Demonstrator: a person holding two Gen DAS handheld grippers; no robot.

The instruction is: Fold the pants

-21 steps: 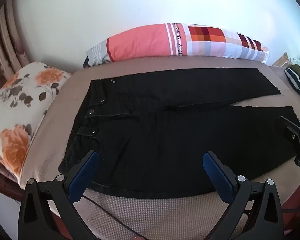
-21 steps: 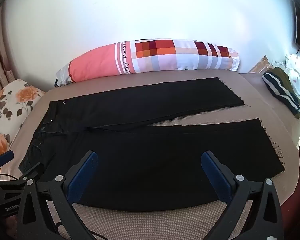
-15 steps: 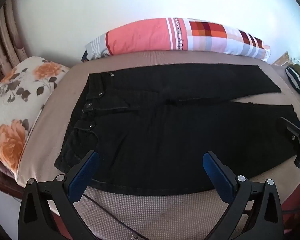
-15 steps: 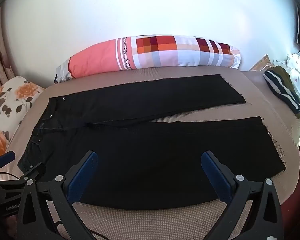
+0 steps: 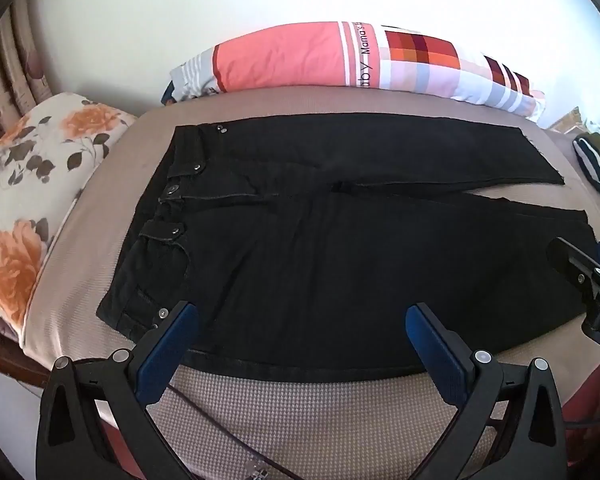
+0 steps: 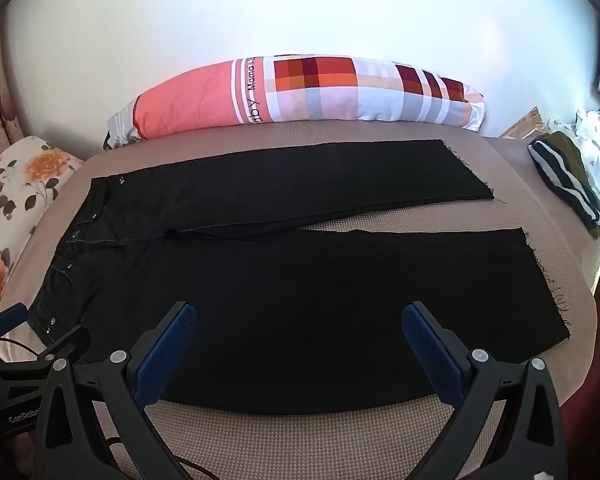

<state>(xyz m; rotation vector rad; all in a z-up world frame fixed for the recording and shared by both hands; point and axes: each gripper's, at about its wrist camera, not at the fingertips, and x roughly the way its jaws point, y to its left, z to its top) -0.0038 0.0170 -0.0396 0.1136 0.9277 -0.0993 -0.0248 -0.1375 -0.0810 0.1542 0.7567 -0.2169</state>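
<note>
Black pants [image 5: 340, 248] lie flat on the bed, front up, waistband at the left, both legs spread to the right with frayed hems; they also show in the right wrist view [image 6: 300, 280]. My left gripper [image 5: 300, 332] is open and empty, hovering over the near leg close to the waist end. My right gripper [image 6: 298, 332] is open and empty over the near leg's middle. Each gripper shows at the edge of the other's view.
A beige bed cover [image 5: 320, 412] lies under the pants. A long pink and checked pillow [image 6: 300, 92] lies along the wall. A floral pillow [image 5: 32, 184] is at the left. A dark striped garment [image 6: 568, 184] and white cloth lie at the right.
Both grippers have moved slightly forward and lower toward the pants. The pants have not moved.
</note>
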